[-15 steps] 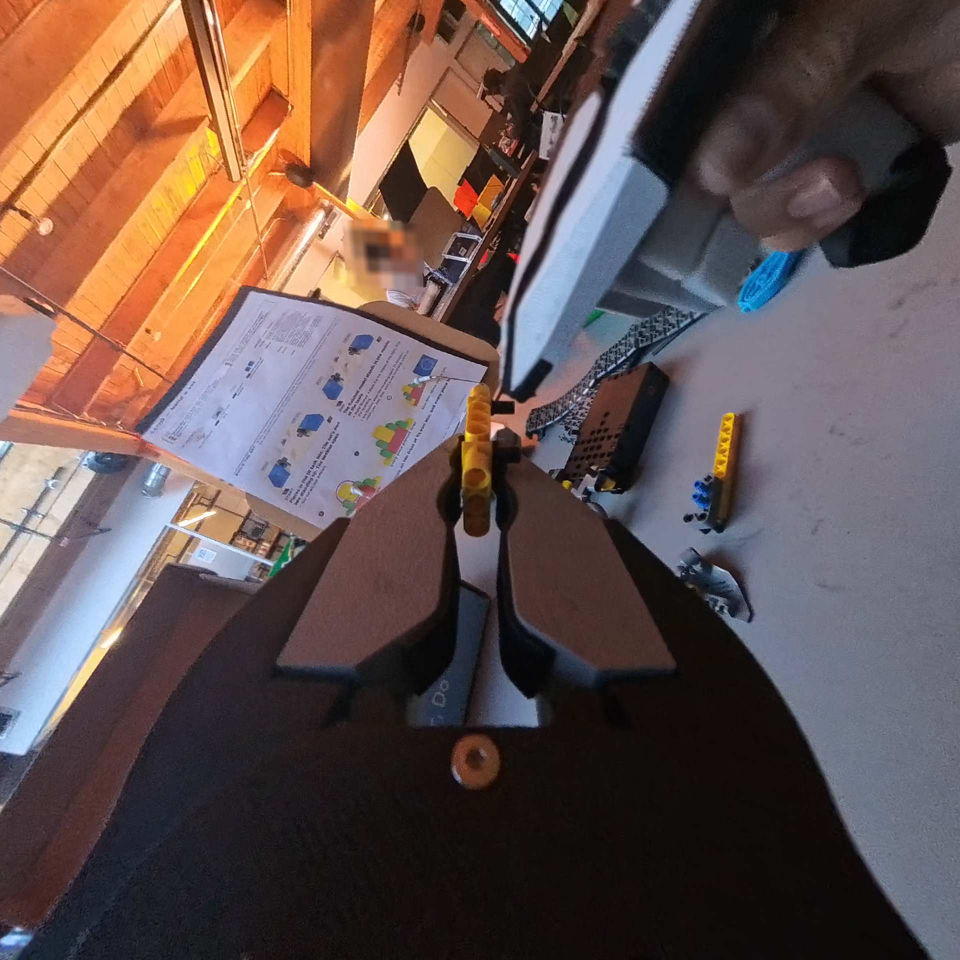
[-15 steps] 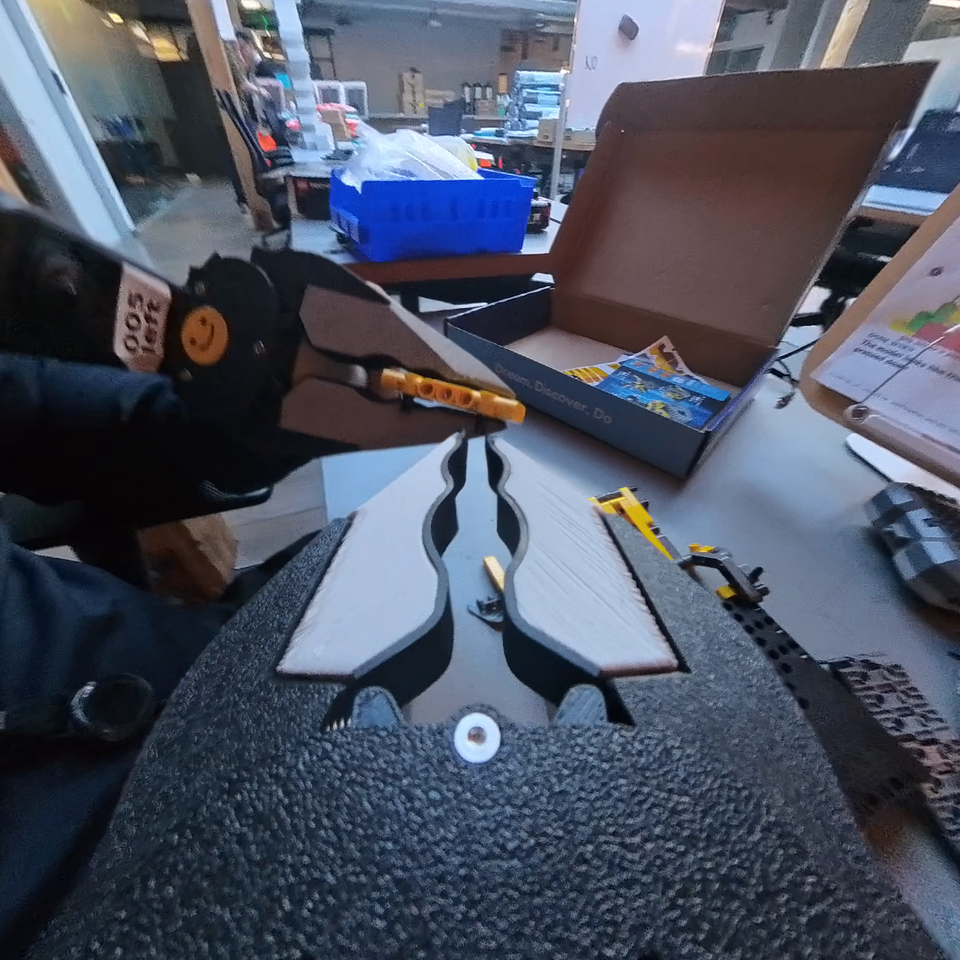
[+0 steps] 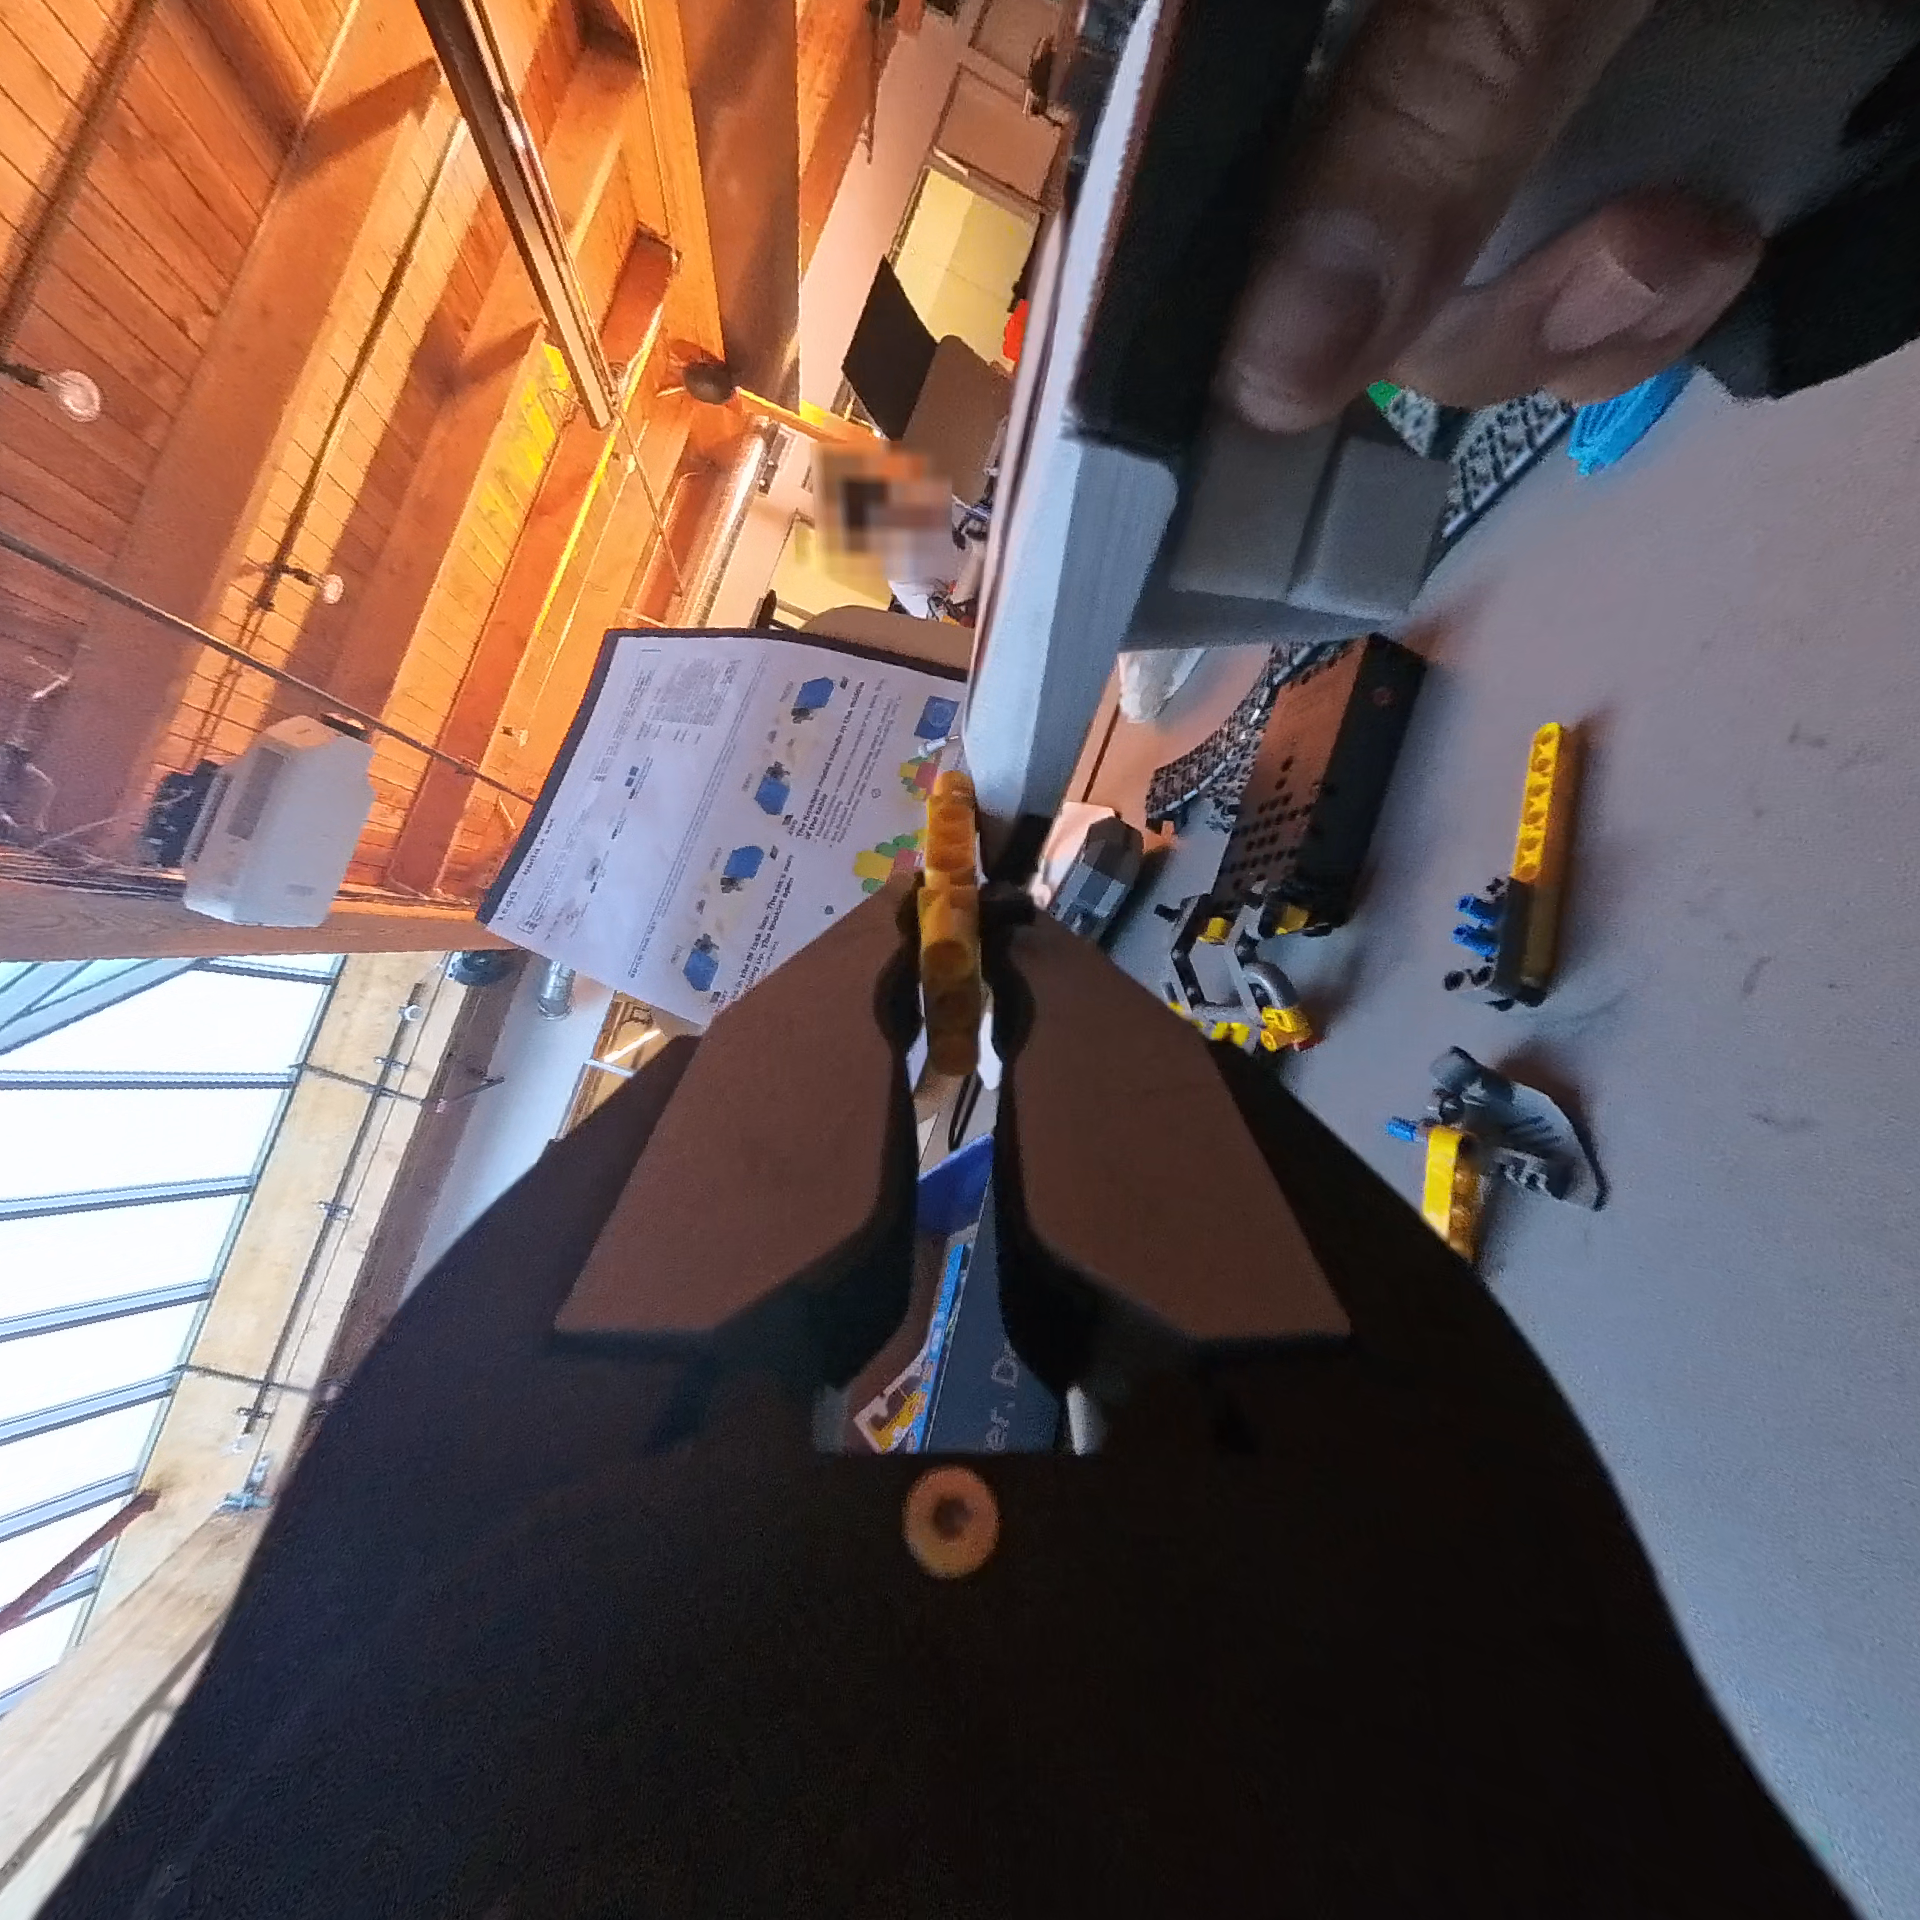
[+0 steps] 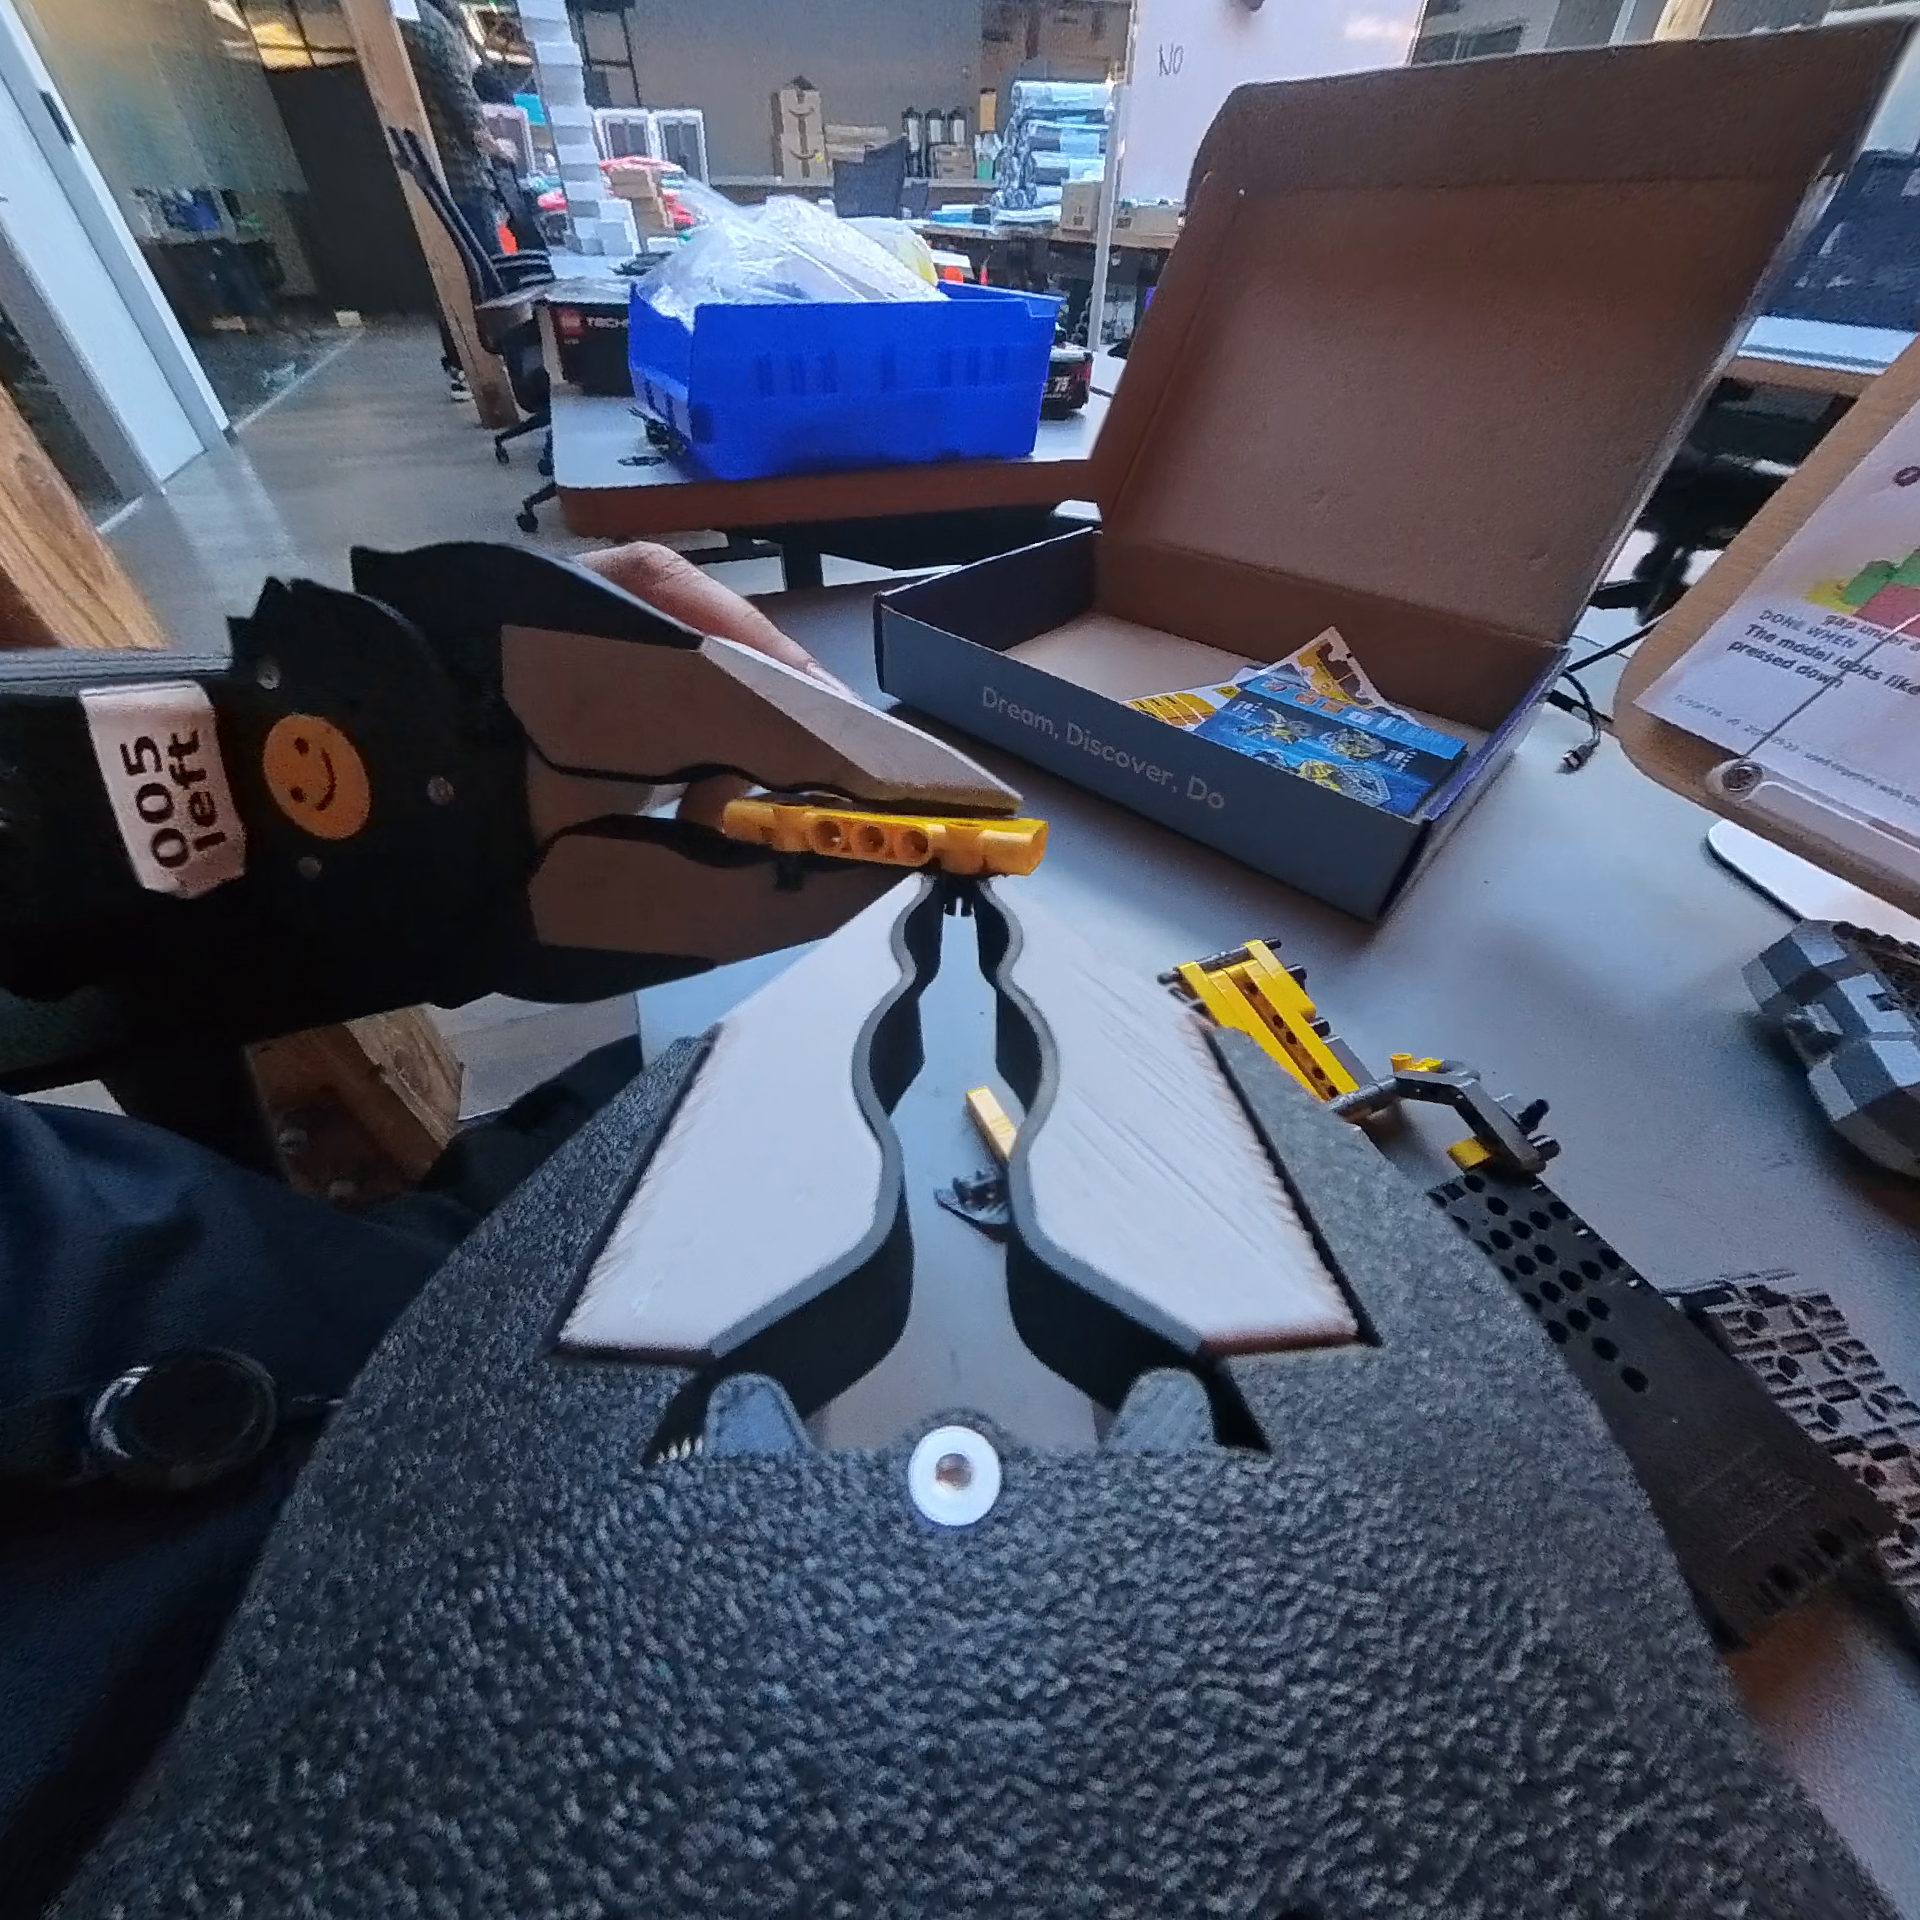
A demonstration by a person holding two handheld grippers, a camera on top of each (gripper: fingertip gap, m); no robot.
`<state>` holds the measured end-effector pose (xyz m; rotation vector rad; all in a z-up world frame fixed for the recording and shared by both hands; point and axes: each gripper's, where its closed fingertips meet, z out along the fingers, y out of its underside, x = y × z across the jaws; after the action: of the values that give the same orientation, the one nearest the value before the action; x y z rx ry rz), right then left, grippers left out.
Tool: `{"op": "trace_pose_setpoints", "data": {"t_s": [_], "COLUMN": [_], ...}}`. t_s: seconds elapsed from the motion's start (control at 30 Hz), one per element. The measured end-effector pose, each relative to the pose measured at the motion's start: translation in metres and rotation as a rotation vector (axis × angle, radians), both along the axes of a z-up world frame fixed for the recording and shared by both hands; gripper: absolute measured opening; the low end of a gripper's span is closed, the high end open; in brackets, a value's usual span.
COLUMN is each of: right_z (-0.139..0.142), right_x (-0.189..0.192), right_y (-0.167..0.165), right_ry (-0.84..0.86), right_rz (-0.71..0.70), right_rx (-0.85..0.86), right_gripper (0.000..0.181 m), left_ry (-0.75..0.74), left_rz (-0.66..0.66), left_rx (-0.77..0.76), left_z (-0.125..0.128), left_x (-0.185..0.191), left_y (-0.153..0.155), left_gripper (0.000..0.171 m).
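Left wrist view. My left gripper (image 3: 951, 925): fingers pinching a yellow beam (image 3: 950, 914), which sticks out past the tips. My right gripper (image 3: 1081, 582): close ahead, gripped by a hand (image 3: 1475, 197); a small black pin (image 3: 1006, 906) at its tip touches the beam's side. Behind: an instruction sheet (image 3: 727, 800) on a board. On the grey counter (image 3: 1714, 1455): a black perforated block (image 3: 1314, 790), a second yellow beam with blue pins (image 3: 1527, 862), a grey and yellow assembly (image 3: 1496, 1132).

Right wrist view. My right gripper (image 4: 958, 902): fingers nearly pressed together, pinching the black pin (image 4: 958, 900) at the very tips, directly under the yellow beam (image 4: 883, 834). My left gripper (image 4: 940, 826): enters from the left, beam held level between its fingers. Beyond on the counter (image 4: 1558, 935): an open cardboard box (image 4: 1299, 644) holding booklets (image 4: 1320, 727). Further back: a blue bin (image 4: 842, 379) on another table. At right: a yellow and grey assembly (image 4: 1340, 1049) and black perforated plates (image 4: 1621, 1340).
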<state>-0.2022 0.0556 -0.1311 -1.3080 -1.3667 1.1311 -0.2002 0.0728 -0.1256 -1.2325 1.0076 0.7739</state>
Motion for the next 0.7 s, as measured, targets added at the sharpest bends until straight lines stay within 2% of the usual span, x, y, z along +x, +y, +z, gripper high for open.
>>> {"op": "trace_pose_setpoints", "data": {"t_s": [0.17,0.3,0.37,0.4,0.43,0.47,0.5,0.53,0.57,0.63,0.7], "right_z": [-0.005,-0.029,-0.038,-0.054,-0.079,-0.097,-0.100,-0.090,-0.073,-0.041,-0.025], "right_x": [0.000,-0.003,-0.003,0.000,0.004,0.005,0.001,-0.003,-0.007,-0.006,0.007], "right_y": [-0.002,0.009,0.010,0.015,0.022,0.019,0.011,0.009,0.014,0.030,0.052], "right_ry": [-0.026,-0.228,-0.279,-0.365,-0.465,-0.487,-0.446,-0.379,-0.315,-0.224,-0.217], "right_rz": [0.000,-0.109,-0.096,-0.097,-0.101,-0.070,-0.031,-0.027,-0.055,-0.117,-0.187], "right_rx": [0.140,0.471,0.482,0.496,0.502,0.460,0.394,0.355,0.346,0.355,0.374], "right_gripper": [0.000,0.000,0.000,0.000,0.000,0.000,0.000,0.000,0.000,0.000,0.000], "left_ry": [0.063,0.134,0.115,0.065,0.011,-0.066,-0.117,-0.119,-0.096,-0.020,0.066], "left_rz": [-0.029,0.042,0.048,0.115,0.125,0.131,0.103,0.041,-0.010,0.012,-0.006], "left_rx": [0.006,-0.010,-0.002,0.121,0.165,0.176,0.153,0.082,-0.009,-0.081,-0.141], "left_z": [0.001,-0.016,-0.016,0.011,0.036,0.059,0.072,0.068,0.052,0.018,-0.015], "left_x": [0.001,-0.005,-0.007,-0.021,-0.034,-0.049,-0.055,-0.050,-0.043,-0.039,-0.027], "left_y": [-0.004,0.003,0.004,0.002,-0.002,-0.006,-0.009,-0.010,-0.008,0.002,0.008], "left_gripper": [0.006,0.004,0.004,0.004,0.005,0.005,0.005,0.005,0.006,0.006,0.006]}}
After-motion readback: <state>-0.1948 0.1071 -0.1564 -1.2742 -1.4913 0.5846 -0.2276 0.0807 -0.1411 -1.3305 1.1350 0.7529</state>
